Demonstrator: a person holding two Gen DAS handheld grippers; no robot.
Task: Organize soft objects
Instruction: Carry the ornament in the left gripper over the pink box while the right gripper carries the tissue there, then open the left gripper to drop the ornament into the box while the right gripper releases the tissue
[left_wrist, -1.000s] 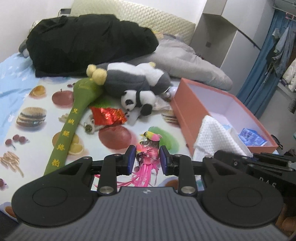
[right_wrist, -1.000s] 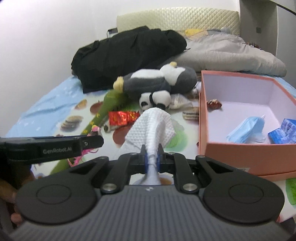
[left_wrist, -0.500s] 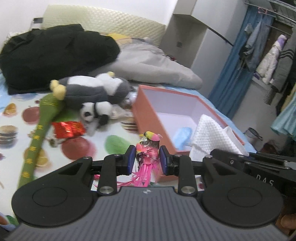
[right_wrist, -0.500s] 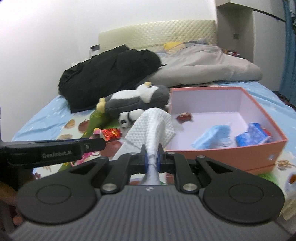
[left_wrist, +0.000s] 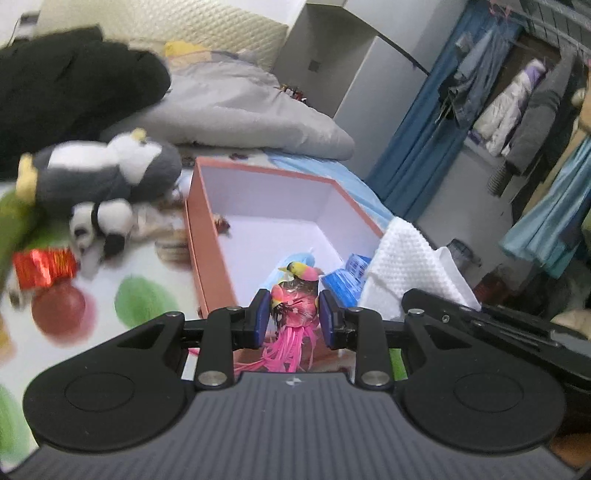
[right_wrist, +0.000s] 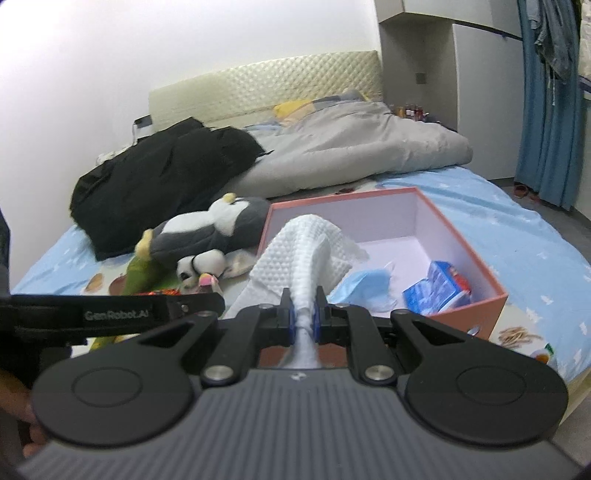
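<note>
Black coat (right_wrist: 162, 177): piled on the far left of the bed (right_wrist: 517, 221), up by the headboard.
Green toy (right_wrist: 138, 273): long and thin, lying on the fruit-print sheet (left_wrist: 140, 266), partly under the penguin.
Red packet (left_wrist: 46, 266): shiny, on the sheet near the panda.
Penguin (left_wrist: 107, 171): a big grey and white stuffed toy, lying on its side just left of the box.
Panda (left_wrist: 101, 221): a small stuffed toy, touching the front of the penguin.
Left gripper (left_wrist: 291, 319): closed on the bird from both sides, held over the near left corner of the box.
Bird (left_wrist: 297, 295): a small toy with a pink and yellow head; its head sticks up between the gripper fingers (left_wrist: 260, 317) and its long pink tail strings hang down below them.
Box (right_wrist: 461, 240): pink outside, pale inside, open on top, sitting on the bed in the middle.
Face mask (right_wrist: 364, 286): blue, lying inside the box near the front.
Blue packets (right_wrist: 436, 290): inside the box, right of the mask.
Right gripper (right_wrist: 303, 319): squeezed tight on the cloth, just in front of the box's near wall.
White cloth (right_wrist: 306, 254): bumpy and soft, pinched at its lower end; the rest stands up and spreads out over the front of the box.
Grey blanket (right_wrist: 351, 147): heaped behind the box.
Blue curtain (right_wrist: 550, 110): hanging at the far right.
</note>
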